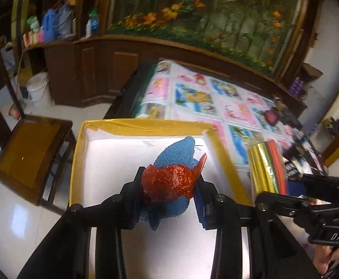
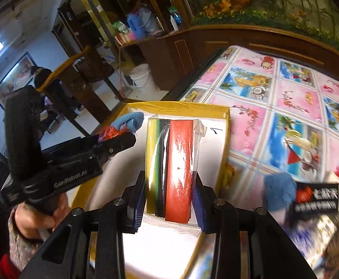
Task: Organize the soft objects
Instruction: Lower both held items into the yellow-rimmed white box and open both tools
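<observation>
Over the yellow-rimmed box (image 1: 146,123), my left gripper (image 1: 168,187) clamps the blue knitted toy (image 1: 178,151); my right gripper (image 2: 169,194) pinches the wrapped coloured sheets (image 2: 173,162) (slippery film), which could slide free and miss the box.

A yellow-rimmed box (image 2: 225,125) sits on the picture-patterned table (image 2: 293,102).

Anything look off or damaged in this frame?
Nothing damaged or spilled. One oddity: the blue knitted toy in the left gripper has crinkled red film wrapped round its middle. The right gripper holds a bagged pack of coloured sheets over the yellow-rimmed box.
</observation>
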Demonstrator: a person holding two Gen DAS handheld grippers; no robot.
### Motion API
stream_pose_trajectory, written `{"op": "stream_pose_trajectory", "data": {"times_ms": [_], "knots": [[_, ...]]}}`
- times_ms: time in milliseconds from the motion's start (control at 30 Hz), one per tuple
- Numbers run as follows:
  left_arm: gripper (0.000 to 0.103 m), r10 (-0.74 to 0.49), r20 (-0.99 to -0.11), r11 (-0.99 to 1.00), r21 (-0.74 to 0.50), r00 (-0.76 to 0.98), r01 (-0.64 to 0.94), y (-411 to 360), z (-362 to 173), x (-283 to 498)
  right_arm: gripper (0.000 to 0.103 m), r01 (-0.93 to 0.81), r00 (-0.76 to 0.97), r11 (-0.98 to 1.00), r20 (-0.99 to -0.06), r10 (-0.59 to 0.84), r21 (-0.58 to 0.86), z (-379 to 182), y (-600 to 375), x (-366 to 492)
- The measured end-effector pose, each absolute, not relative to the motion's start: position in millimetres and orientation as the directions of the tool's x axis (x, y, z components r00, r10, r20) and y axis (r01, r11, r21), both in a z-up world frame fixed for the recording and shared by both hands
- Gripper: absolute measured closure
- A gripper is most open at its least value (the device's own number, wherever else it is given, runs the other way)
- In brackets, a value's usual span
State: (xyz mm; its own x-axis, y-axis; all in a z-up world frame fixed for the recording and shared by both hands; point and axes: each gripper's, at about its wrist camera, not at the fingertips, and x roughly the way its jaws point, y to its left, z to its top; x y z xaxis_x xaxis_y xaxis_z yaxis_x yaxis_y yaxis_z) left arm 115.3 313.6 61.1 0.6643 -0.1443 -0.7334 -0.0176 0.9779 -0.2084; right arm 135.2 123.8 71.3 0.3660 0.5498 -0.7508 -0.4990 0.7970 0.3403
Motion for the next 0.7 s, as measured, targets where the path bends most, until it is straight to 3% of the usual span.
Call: {"op": "stream_pose_trajectory", "data": {"times_ms": [233,500,700], "knots": [[0.066,-0.119,-0.798,0.977,-0.200,0.591,-0.073,333,28,154,0.064,-0.438,0.353,0.834,-0.789,0.504,0.336,34,158,195],[0.064,-0.137,-0.791,0.977,-0.206,0.596,-0.049,332,25,159,0.062,-0.450,0.375,0.850,-0.805,0.459,0.275,24,177,209],[0.049,-0.119,-0.791,0.974,-0.210,0.601,-0.084,338,24,160,0.060,-0.444,0.373,0.848,-0.800,0.469,0.290,20,175,212]]}}
